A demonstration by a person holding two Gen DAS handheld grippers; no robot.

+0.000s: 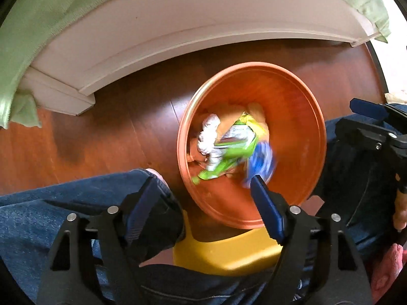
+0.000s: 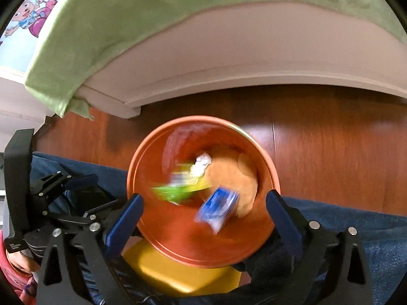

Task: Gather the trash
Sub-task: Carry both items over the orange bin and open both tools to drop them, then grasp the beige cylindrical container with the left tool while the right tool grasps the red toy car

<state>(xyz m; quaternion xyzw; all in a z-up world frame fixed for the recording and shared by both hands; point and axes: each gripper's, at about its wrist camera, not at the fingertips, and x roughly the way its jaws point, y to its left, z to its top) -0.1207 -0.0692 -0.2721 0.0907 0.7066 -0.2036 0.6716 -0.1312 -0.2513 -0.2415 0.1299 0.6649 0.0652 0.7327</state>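
Both grippers hang over an orange bin (image 1: pixel 300 117) on the wooden floor; left gripper (image 1: pixel 201 195) and right gripper (image 2: pixel 203 203) stand wide, holding nothing; green wrapper (image 2: pixel 175 190) and blue packet (image 2: pixel 218 207) blur inside it, apparently dropping; next, probably fetch more trash

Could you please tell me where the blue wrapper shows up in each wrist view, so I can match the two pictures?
Left wrist: blue wrapper, blurred, right of centre, inside the orange bin, beside the green wrapper.
Right wrist: blue wrapper, blurred, below centre, inside the same bin.
Shared landmark: the yellow stool under the bin's near rim.
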